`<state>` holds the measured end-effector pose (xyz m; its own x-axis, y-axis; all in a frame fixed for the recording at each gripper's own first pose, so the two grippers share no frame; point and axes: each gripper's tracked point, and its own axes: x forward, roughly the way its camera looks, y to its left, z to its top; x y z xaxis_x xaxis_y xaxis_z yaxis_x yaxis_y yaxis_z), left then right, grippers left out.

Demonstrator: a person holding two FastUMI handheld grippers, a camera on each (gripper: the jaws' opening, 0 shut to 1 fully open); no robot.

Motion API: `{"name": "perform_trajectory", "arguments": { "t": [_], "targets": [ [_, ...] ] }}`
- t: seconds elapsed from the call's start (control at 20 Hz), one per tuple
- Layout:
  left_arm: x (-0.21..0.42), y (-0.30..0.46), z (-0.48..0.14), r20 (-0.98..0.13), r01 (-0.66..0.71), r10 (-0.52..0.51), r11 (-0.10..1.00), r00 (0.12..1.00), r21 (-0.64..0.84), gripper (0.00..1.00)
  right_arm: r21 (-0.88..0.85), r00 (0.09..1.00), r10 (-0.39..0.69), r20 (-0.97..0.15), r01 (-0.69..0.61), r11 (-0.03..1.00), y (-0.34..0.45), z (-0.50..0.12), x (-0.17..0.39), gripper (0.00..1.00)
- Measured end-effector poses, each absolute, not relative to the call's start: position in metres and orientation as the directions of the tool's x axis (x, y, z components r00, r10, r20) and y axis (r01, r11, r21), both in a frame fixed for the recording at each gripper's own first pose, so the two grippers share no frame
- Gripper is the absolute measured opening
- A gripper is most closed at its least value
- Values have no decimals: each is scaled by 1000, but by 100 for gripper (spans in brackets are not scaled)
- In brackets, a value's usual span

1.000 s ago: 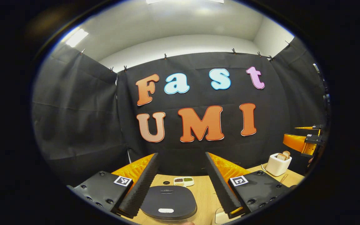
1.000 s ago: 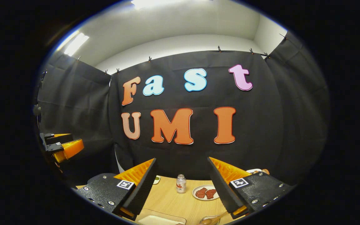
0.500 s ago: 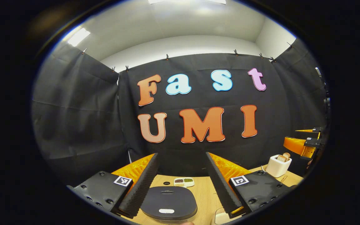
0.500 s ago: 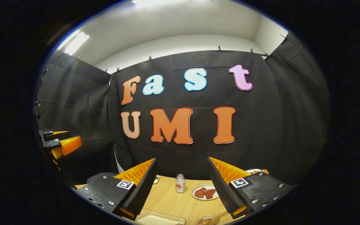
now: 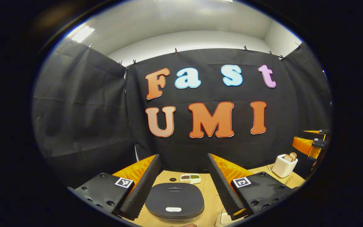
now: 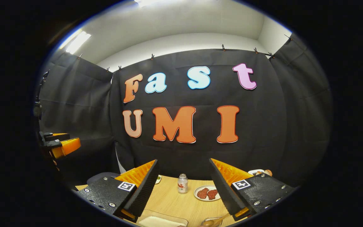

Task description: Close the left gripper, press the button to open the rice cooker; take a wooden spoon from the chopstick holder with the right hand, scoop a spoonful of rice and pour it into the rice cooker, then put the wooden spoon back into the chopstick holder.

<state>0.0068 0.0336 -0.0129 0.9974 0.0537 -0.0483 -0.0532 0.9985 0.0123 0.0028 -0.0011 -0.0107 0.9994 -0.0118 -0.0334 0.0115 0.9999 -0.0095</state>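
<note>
Wooden table (image 5: 208,197), closed rice cooker (image 5: 174,201) between wide left tongs (image 5: 184,164), right tongs (image 6: 184,168) wide, poss. spoon (image 6: 214,220) below.

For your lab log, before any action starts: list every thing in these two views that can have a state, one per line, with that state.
rice cooker: lid shut, button unpressed
left gripper: open, holding nothing
right gripper: open, holding nothing
toaster: bread sticking up from it
bottle: upright
plate: holds two reddish pieces

The rice cooker (image 5: 174,200) — dark, rounded, lid shut — sits on the wooden table, its pale button (image 5: 173,209) at the near edge — unpressed.
</note>
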Motion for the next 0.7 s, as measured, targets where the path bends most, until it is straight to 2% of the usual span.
{"name": "perform_trajectory", "arguments": {
  "t": [0.35, 0.45, 0.7],
  "targets": [
    [12, 51, -24, -80, -93, 95, 995, 992, 21, 99, -3, 998, -21, -56, 21, 1000, -2, -18, 7, 96],
    [12, 54, -25, -90, -104, 105, 994, 990, 20, 80, -5, 998, -24, -61, 23, 1000, -3, -19, 8, 96],
    [18, 70, -43, -158, -148, 146, 989, 977, 0, 5, 0, 997, -26, -67, 26, 1000, -2, -20, 10, 96]
  ]
}}
